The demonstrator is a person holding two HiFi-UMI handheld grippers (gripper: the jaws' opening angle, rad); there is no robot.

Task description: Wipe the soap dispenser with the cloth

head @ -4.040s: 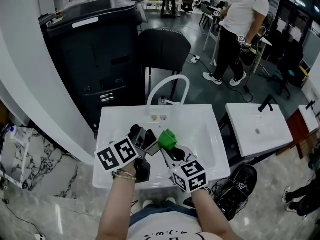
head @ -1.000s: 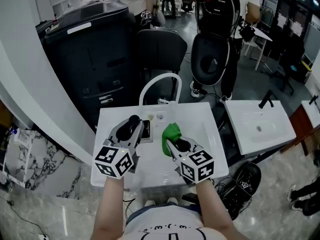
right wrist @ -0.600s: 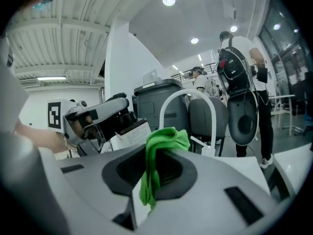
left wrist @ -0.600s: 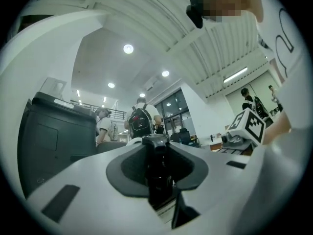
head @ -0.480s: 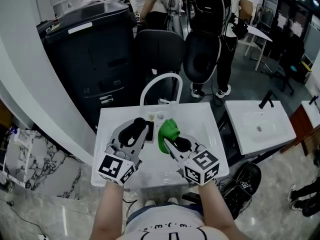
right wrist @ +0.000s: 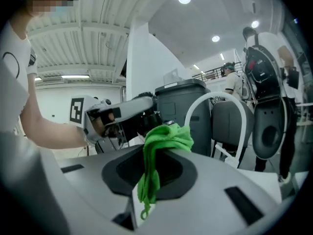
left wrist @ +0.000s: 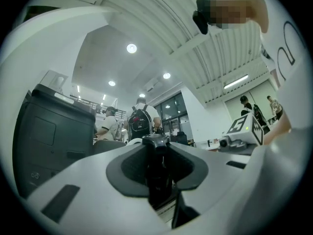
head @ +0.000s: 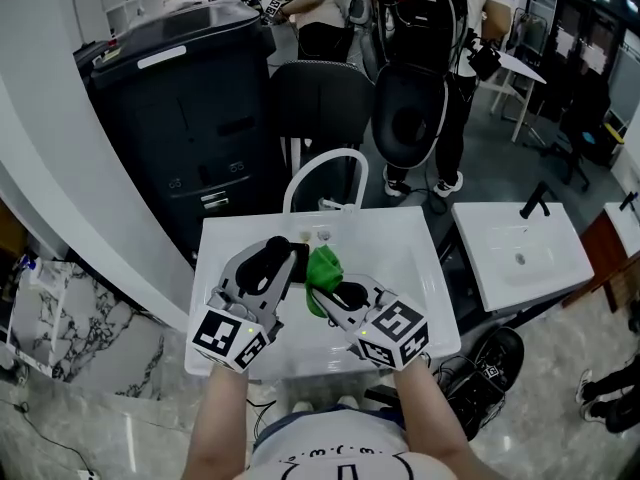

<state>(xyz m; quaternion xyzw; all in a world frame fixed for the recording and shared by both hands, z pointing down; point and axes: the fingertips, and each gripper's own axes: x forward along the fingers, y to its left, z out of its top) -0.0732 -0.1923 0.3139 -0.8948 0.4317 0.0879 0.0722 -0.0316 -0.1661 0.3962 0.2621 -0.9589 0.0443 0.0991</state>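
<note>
Right gripper point(head: 330, 290), jaws closed on the green cloth point(head: 322, 266), had brought it left up to the soap dispenser point(left wrist: 156, 170) clamped in the left gripper point(head: 272, 260)'s jaws, seemingly ready to wipe.

White basin worktop point(head: 410, 238), arched white faucet point(head: 326, 154). Behind: large black bin point(head: 190, 118), dark chair point(head: 325, 93). Second basin point(head: 490, 233) to right. Marbled floor point(head: 560, 398). Round ceiling lights point(left wrist: 131, 48).

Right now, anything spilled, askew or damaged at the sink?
Nothing stands out. The left gripper clamps the dark soap dispenser, the right gripper clamps the green cloth beside it, both over the white sink. No spill or damage shows.
</note>
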